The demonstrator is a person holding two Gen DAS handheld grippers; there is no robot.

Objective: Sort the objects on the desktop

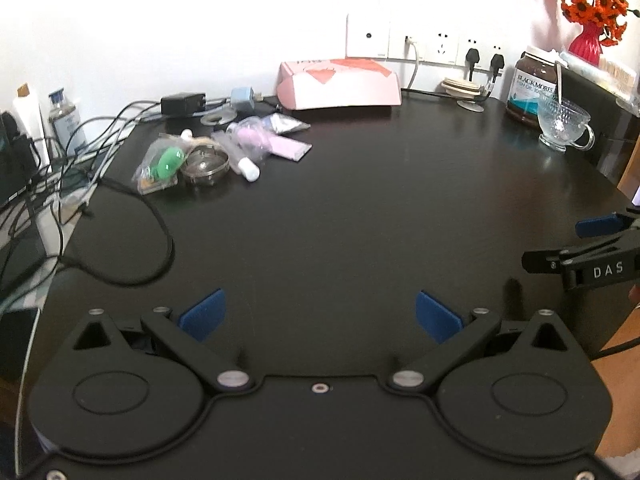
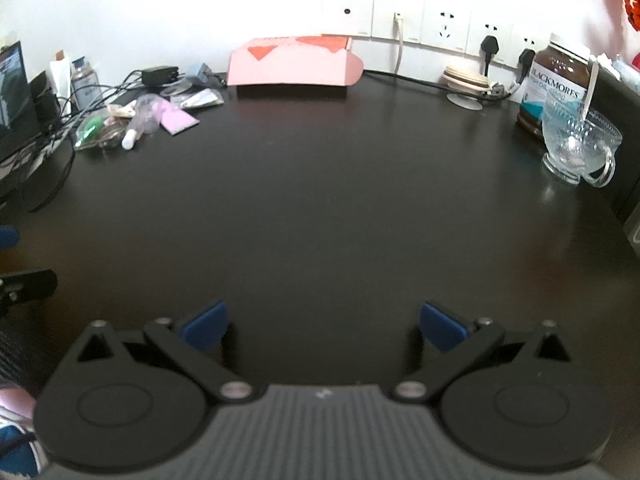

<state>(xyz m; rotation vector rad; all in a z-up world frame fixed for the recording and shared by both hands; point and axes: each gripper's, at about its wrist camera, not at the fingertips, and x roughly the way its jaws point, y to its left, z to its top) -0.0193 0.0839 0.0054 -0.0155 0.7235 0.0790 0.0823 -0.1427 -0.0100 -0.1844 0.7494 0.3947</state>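
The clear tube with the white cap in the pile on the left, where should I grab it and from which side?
Probably across the white cap, coming from above: the tube lies flat, its cap end pointing out of the pile toward bare table.

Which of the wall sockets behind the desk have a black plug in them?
The two rightmost sockets, beside the brown supplement jar, each hold a black plug; the other black plug sits further right. The socket to their left is empty.

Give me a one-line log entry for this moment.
left tool: open, empty | right tool: open, empty | small clutter: untouched, table's far left | pink box: at wall
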